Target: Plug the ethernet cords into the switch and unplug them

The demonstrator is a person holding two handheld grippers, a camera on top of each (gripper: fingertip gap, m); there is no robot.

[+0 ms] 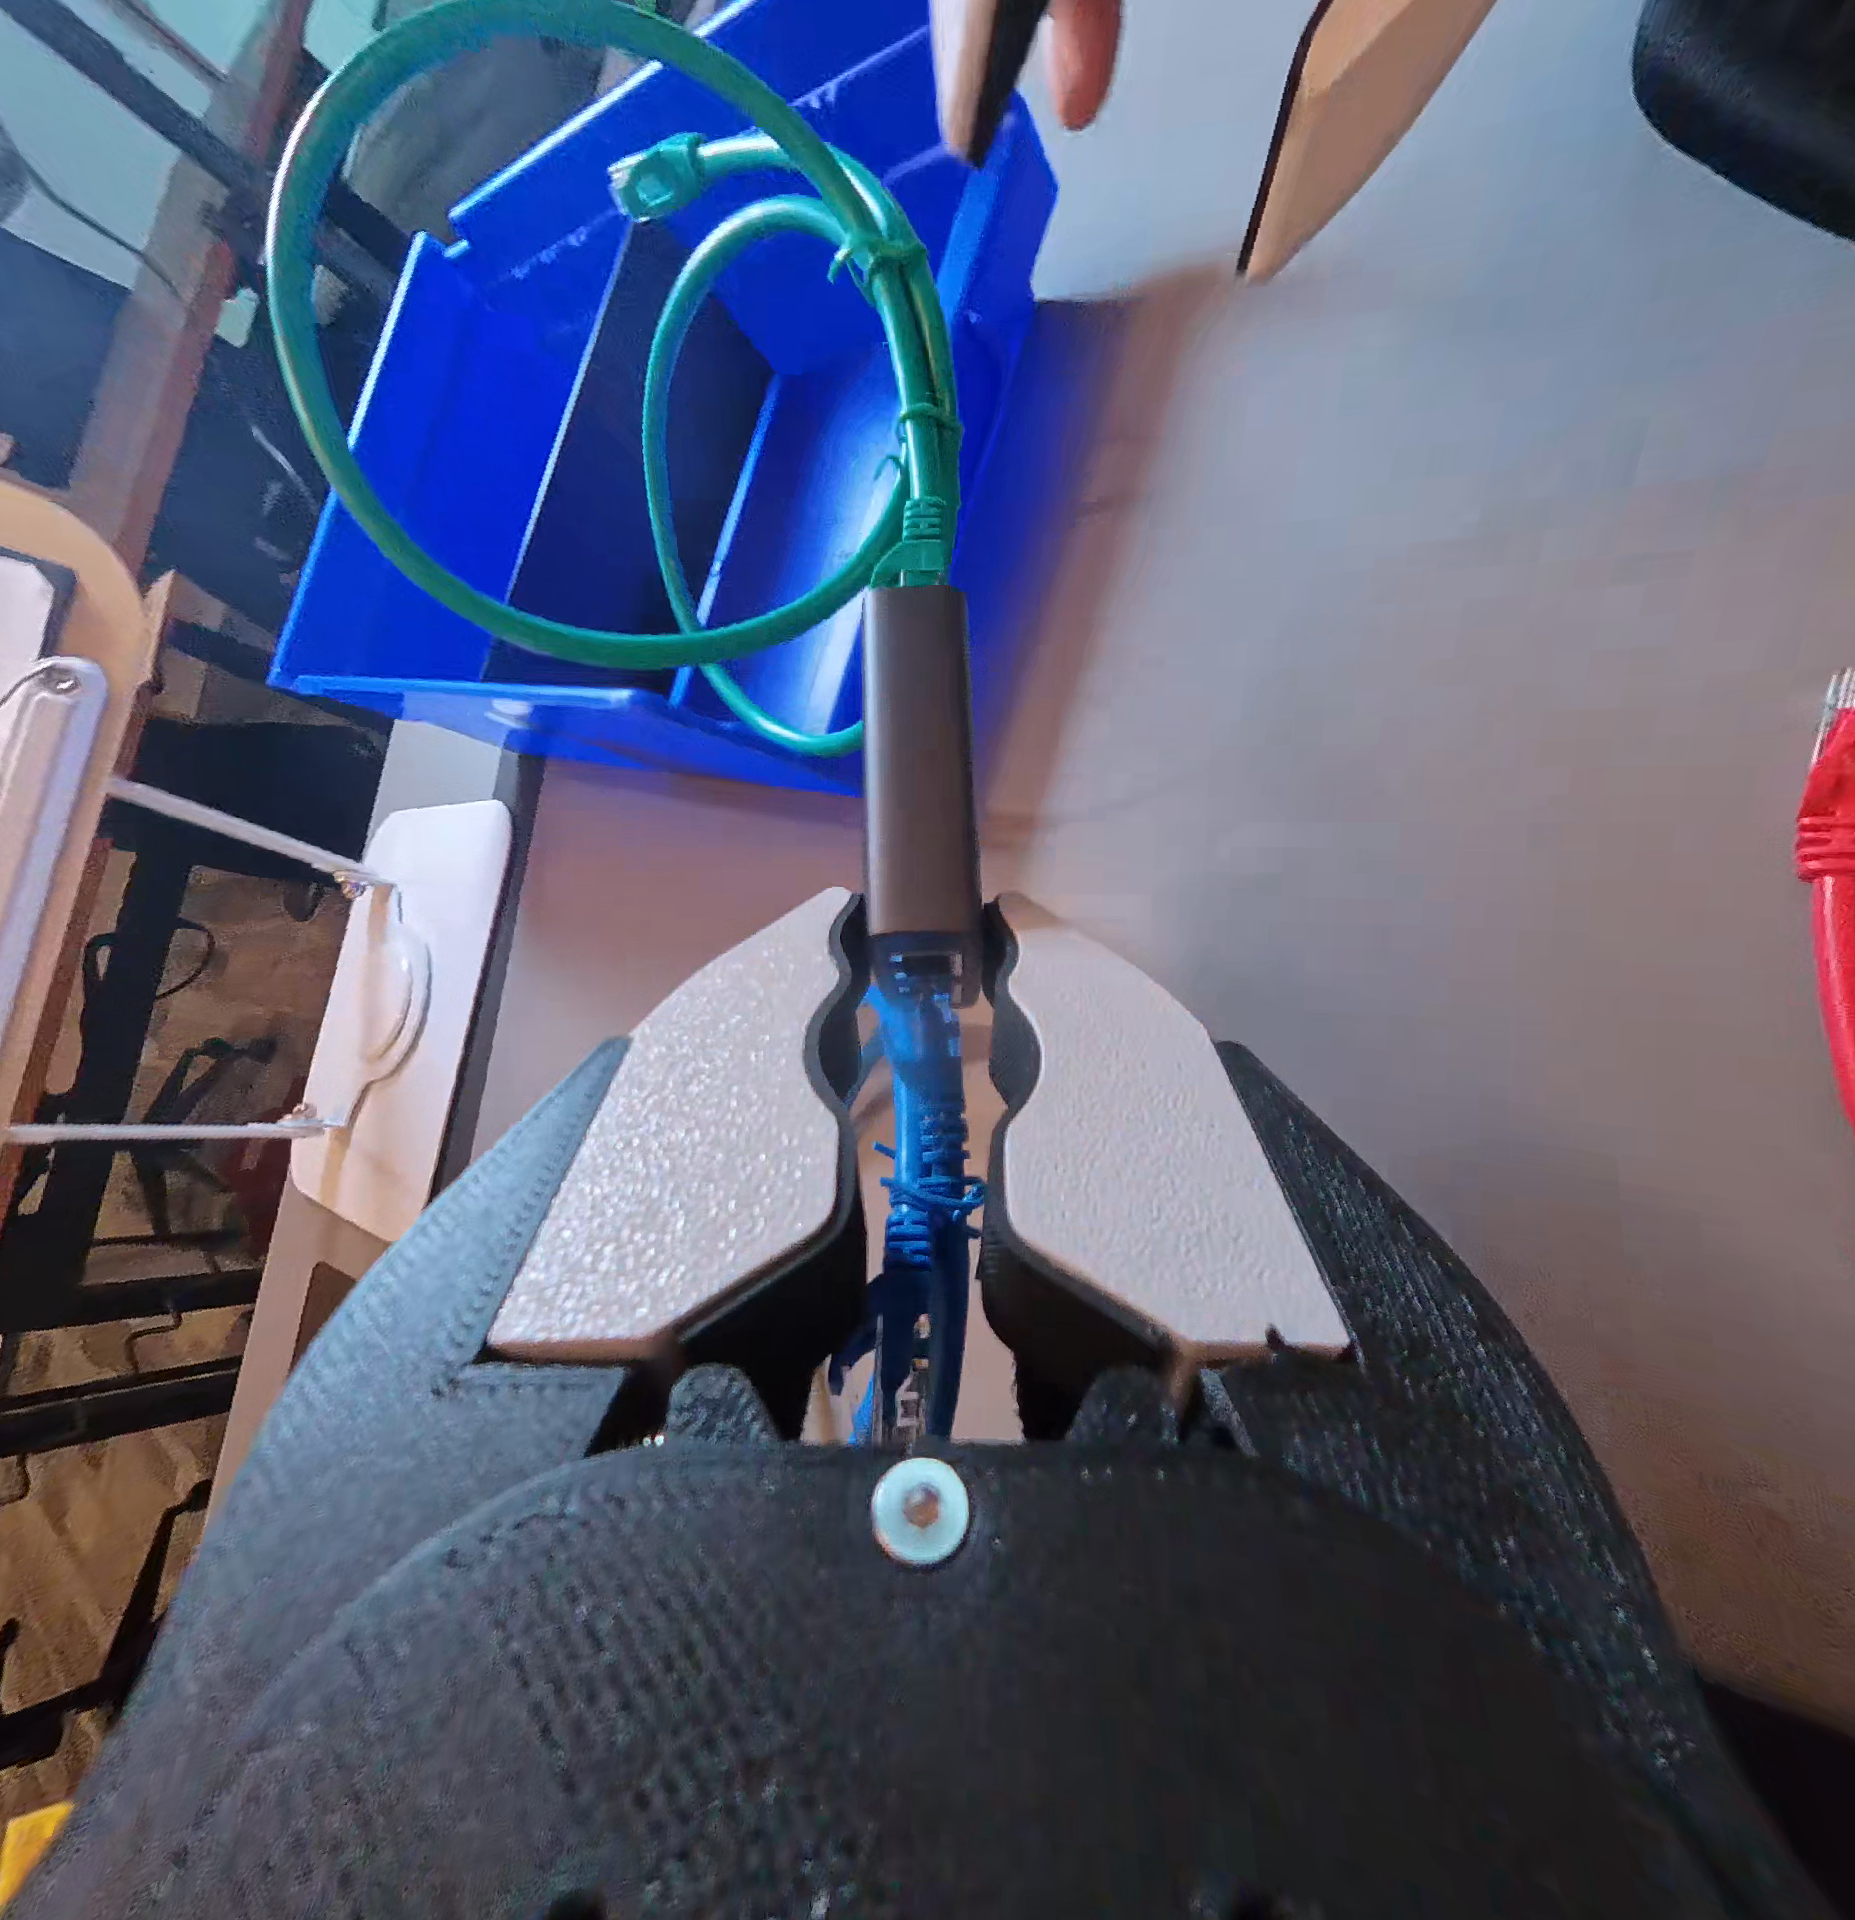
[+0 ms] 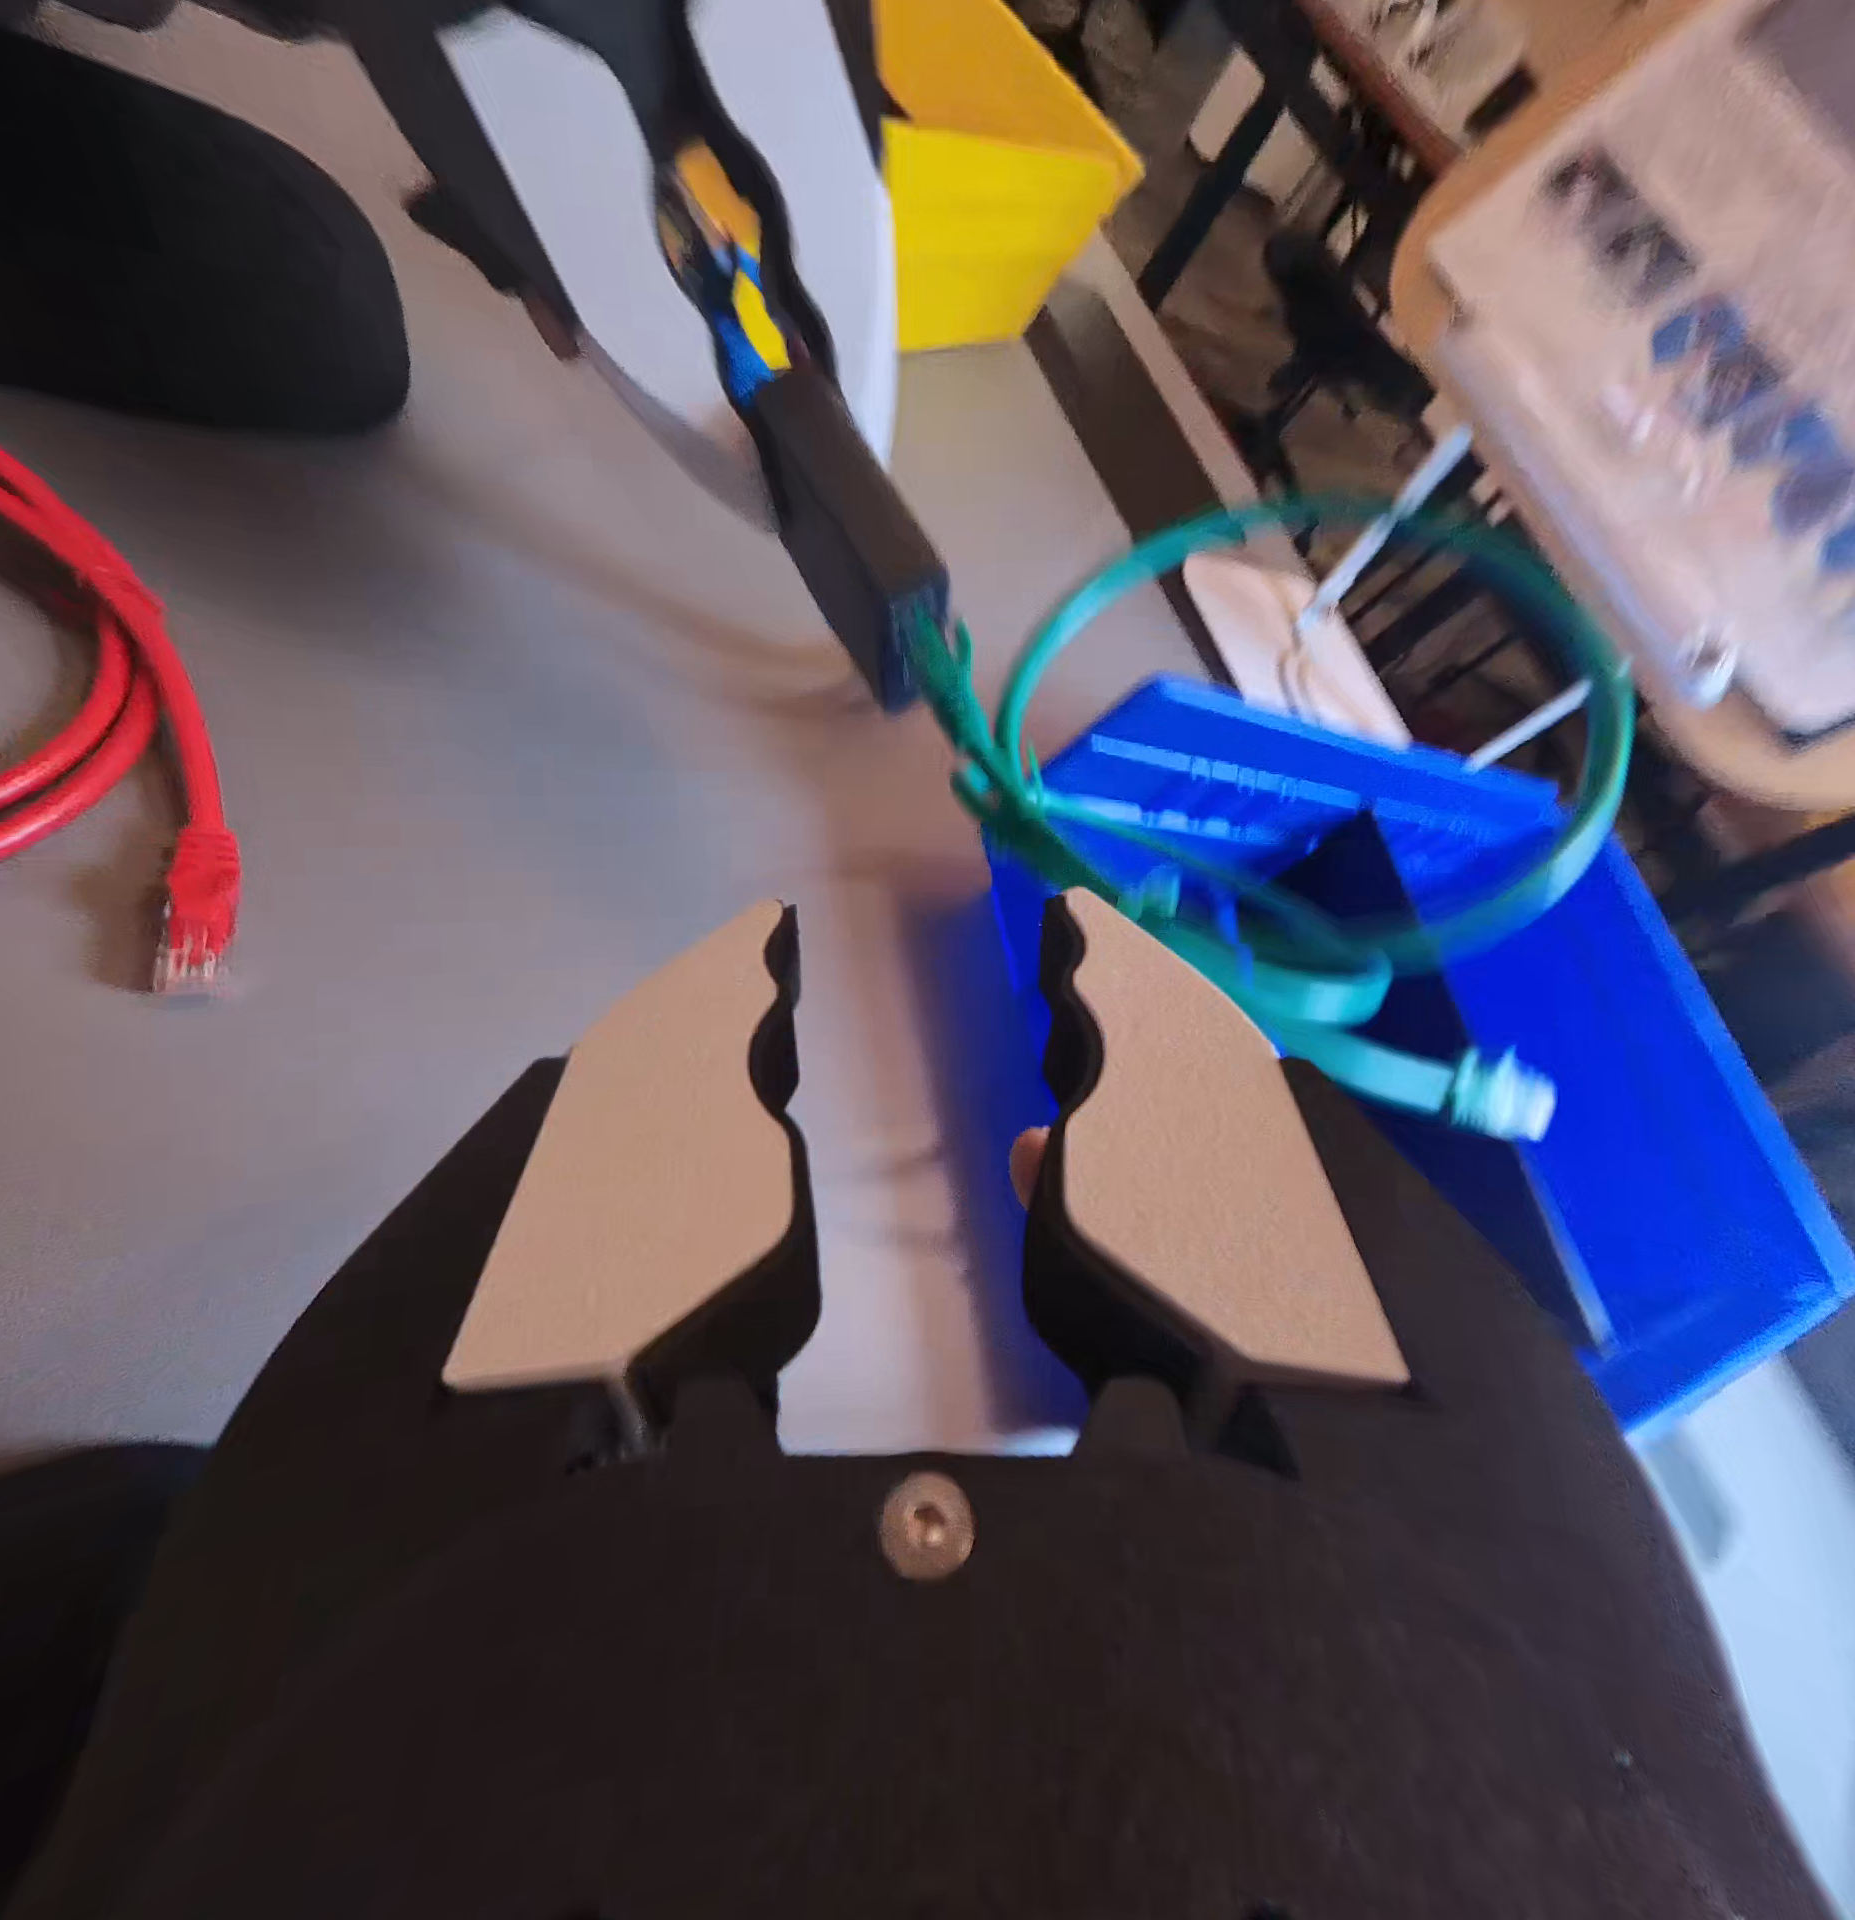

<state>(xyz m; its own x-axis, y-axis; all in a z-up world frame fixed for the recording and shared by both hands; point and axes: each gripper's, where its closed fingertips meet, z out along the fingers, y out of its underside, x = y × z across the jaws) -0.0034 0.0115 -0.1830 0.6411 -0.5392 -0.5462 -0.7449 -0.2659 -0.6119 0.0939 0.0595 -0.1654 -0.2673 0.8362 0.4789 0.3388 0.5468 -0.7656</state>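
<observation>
My left gripper (image 1: 921, 914) is shut on the near end of a dark brown switch (image 1: 918, 748) and holds it above the grey table (image 1: 1422, 727). A blue cord (image 1: 928, 1091) is plugged into its near end and runs back between the fingers. A coiled green cord (image 1: 923, 343) is plugged into its far end, and its free plug (image 1: 653, 177) hangs loose. My right gripper (image 2: 918, 925) is open and empty, just short of the green cord's loop (image 2: 1614, 748). The switch (image 2: 845, 509) shows ahead of it. A red cord (image 2: 190, 831) lies on the table to the left.
A blue bin (image 2: 1681, 1091) stands at the table edge under the green loop, and a yellow bin (image 2: 985, 229) stands farther back. A black chair (image 2: 154, 229) is at the far left. Beyond the table edge are a wrapped box (image 2: 1681, 364) and floor clutter.
</observation>
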